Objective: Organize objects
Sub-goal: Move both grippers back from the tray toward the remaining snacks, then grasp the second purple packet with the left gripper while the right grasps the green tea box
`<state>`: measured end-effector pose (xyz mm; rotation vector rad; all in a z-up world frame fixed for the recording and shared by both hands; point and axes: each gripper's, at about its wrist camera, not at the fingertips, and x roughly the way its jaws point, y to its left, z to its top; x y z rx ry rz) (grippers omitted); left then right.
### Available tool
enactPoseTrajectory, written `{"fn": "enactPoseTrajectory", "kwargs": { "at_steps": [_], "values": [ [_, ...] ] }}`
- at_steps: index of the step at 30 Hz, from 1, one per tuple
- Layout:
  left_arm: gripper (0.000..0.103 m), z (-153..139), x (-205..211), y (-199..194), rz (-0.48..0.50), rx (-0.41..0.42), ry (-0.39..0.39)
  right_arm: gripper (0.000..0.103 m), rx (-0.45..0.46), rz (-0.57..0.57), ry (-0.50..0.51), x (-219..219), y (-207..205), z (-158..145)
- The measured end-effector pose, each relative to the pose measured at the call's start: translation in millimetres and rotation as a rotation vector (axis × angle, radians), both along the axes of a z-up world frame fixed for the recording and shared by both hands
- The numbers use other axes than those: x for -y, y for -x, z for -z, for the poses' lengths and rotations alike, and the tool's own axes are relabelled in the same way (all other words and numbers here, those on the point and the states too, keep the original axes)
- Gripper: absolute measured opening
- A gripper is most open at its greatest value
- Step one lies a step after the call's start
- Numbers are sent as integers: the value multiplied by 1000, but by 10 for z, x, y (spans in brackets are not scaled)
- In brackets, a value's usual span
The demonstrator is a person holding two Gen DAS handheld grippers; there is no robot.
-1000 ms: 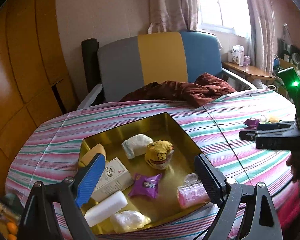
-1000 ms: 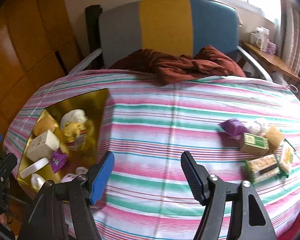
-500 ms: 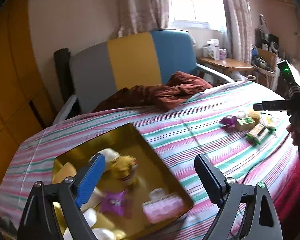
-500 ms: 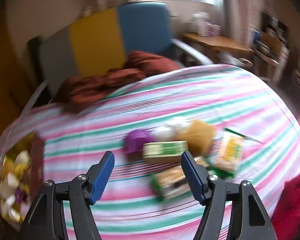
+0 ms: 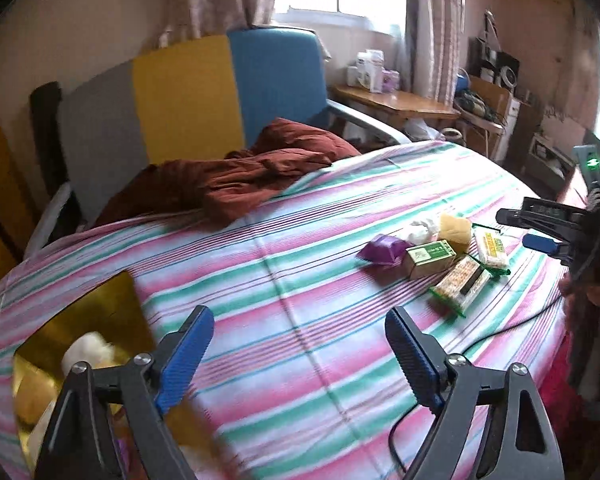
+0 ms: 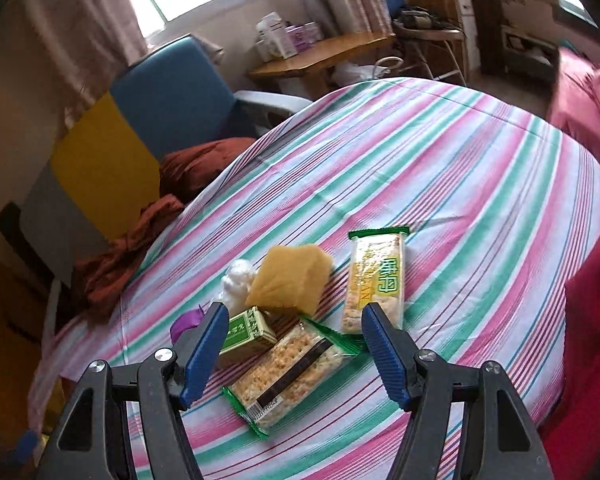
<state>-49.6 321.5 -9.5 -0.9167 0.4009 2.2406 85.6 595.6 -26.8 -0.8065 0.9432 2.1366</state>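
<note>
A pile of snacks lies on the striped tablecloth (image 5: 300,264): a purple packet (image 5: 382,249), a green box (image 5: 428,256), a yellow packet (image 5: 455,229), a white wrapped item (image 5: 422,227) and two cracker packets (image 5: 460,284) (image 5: 490,248). My right gripper (image 6: 294,336) hovers open just above the near cracker packet (image 6: 292,372), beside the green box (image 6: 248,330); its pads touch nothing. It also shows in the left wrist view as the right gripper (image 5: 514,227). My left gripper (image 5: 298,344) is over bare cloth with its jaws closing on nothing. The gold tray (image 5: 100,312) sits at lower left.
A maroon cloth (image 5: 240,176) is heaped at the table's far edge against a grey, yellow and blue chair (image 5: 188,92). A black cable (image 5: 500,332) trails over the near right cloth. A wooden side table (image 5: 396,100) stands behind, and red fabric (image 6: 592,340) borders the right edge.
Both grippers swung right, away from the tray, which slid to the lower left of the left view. The right gripper rolled and came over the snack pile. The left jaws narrowed slightly.
</note>
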Motion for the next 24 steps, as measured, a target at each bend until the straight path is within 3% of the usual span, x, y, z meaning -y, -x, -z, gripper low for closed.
{"fn": "enactPoseTrajectory", "kwargs": {
  "at_steps": [7, 12, 24],
  "values": [
    [79, 218, -588, 272, 72, 114, 8, 70, -10, -48, 34, 44, 89, 39],
    [79, 349, -972, 390, 139, 112, 12, 70, -19, -68, 70, 36, 98, 78],
    [79, 782, -1588, 864, 241, 249, 32, 70, -7, -113, 125, 32, 190, 166]
  ]
}}
